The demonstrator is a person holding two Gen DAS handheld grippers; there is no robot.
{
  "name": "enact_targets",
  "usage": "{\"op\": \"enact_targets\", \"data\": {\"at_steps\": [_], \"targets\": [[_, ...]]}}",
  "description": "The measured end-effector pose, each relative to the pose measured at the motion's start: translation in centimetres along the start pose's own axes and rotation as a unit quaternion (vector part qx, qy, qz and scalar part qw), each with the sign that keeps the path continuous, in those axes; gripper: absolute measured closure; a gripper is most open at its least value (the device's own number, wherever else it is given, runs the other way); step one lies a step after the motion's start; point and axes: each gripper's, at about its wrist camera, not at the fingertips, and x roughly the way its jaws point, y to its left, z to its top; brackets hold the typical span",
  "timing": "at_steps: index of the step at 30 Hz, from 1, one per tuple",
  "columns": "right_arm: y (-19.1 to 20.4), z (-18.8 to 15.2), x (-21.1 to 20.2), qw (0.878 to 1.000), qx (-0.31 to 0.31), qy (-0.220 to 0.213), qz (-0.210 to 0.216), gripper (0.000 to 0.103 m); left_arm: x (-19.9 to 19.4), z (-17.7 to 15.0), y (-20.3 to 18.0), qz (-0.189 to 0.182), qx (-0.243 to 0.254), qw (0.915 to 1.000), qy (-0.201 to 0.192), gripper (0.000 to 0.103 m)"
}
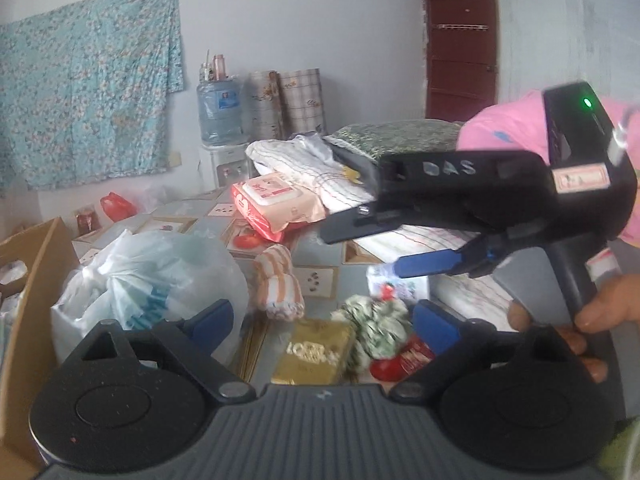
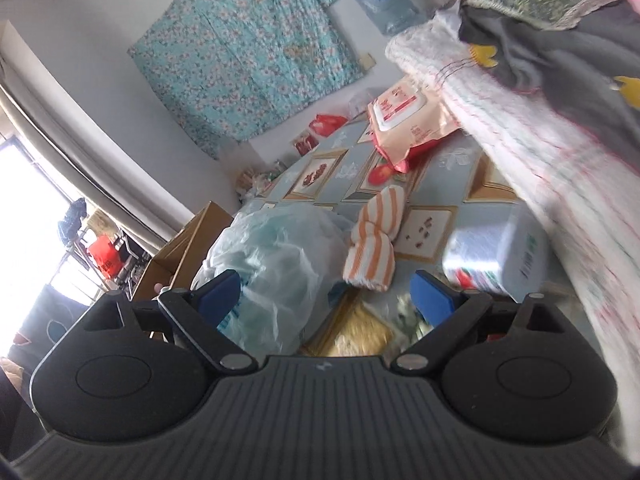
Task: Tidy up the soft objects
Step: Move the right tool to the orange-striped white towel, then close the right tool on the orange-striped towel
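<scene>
Here both sets of jaws are standing wide and holding nothing, which suits reaching for bulky, yielding things. The left gripper (image 1: 323, 316) is hovering over a gold packet (image 1: 314, 352) and a crumpled floral cloth (image 1: 374, 326) at the near edge of the surface (image 1: 320, 278). The right gripper (image 2: 327, 291) is tilting toward the orange-striped rolled towel (image 2: 374, 240), lying just right of a tied plastic bag (image 2: 276, 264). Farther off, a wet-wipes pack (image 2: 408, 124) is leaning against folded cloth. A cardboard box (image 1: 34, 276) at the left is probably waiting for the soft items.
</scene>
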Motion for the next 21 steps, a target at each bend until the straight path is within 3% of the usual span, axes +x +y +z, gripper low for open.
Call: {"op": "enact_targets", "data": {"at_steps": [6, 8, 16, 21], "targets": [[0.4, 3.6, 6.5, 0.999, -0.004, 0.043, -0.03, 0.022, 4.7, 0.6, 1.4, 0.026, -0.017, 0.9995, 0.005, 0.021], [0.4, 4.5, 8.6, 0.997, -0.007, 0.059, -0.042, 0.026, 6.1, 0.7, 1.9, 0.028, -0.02, 0.9992, 0.018, 0.034], [-1.5, 6.2, 14.5, 0.989, 0.011, 0.113, -0.095, 0.037, 8.5, -0.1, 3.3, 0.014, -0.035, 0.9986, 0.036, 0.042], [-2.7, 6.0, 16.9, 0.984, 0.025, 0.144, -0.106, 0.042, 8.9, -0.6, 3.7, 0.013, -0.039, 0.9982, 0.044, 0.042]]}}
